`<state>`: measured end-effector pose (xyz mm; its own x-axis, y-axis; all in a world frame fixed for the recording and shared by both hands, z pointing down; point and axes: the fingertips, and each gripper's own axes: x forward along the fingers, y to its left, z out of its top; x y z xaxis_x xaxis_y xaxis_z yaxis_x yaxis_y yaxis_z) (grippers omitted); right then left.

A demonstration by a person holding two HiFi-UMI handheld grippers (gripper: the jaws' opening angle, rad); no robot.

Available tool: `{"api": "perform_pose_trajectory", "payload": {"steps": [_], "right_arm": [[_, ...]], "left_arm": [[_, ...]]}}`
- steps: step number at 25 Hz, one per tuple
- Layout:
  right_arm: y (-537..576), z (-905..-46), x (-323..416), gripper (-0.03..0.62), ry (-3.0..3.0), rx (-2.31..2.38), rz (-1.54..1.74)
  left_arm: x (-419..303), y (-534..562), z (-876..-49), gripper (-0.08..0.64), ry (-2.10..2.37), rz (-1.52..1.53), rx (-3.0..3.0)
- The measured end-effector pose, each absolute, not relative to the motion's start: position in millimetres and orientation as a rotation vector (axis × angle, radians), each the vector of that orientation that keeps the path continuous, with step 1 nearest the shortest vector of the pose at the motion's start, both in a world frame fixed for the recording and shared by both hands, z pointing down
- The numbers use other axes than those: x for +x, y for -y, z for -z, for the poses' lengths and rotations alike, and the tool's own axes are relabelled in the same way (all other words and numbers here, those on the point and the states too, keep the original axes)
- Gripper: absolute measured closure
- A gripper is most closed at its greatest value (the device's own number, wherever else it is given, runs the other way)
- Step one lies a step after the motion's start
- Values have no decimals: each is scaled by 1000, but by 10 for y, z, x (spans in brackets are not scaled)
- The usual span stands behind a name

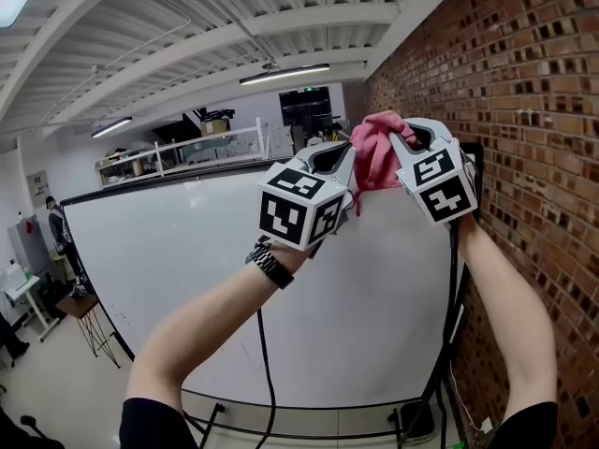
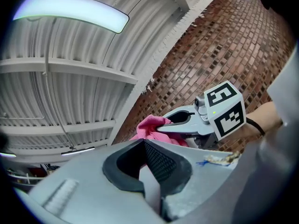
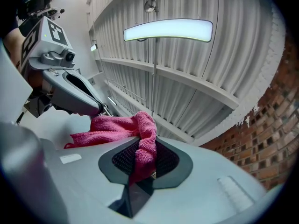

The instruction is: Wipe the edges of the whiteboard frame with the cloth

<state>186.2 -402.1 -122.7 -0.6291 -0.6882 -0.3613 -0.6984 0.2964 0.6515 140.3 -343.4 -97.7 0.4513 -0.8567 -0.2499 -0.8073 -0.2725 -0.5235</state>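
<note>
Right gripper point(image 3: 142, 164) clamps the pink cloth point(image 1: 374, 152) against the top right corner of the whiteboard frame point(image 1: 168, 178), left gripper point(image 2: 150, 176) shut and empty just beside, the wipe seemingly starting; next, drag it along that edge.

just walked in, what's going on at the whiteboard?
A person holds both grippers up at the top right corner of the whiteboard, beside the brick wall. The right gripper is shut on a pink cloth, which is bunched up by the frame's top edge. The left gripper is shut with nothing between its jaws, and its tip is close beside the cloth. It isn't clear whether the cloth is actually pressing on the frame.
</note>
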Motion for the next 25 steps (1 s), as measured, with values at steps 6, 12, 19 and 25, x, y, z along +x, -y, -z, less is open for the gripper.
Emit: {"api": "perform_pose_trajectory", "payload": {"steps": [6,12,19,25], "right_arm": [[4237,1227,2354,522,-2511,-1425,-1181],[4386,1208,2757,522,-2481,-1515,-1150],[4499,1245,3139,520,-2427,-1595,-1112],[4527,1127,3237,520,-2418,-1643,-1170]], "left_arm": [[1810,3590,850,557,-1346,121,-2154],[2152,3761,677,558,-1304,201,-2155],[2471,3855,613,558,-1254,203,-2180],[2810,3898,497,558,-1202,139,-2244]]}}
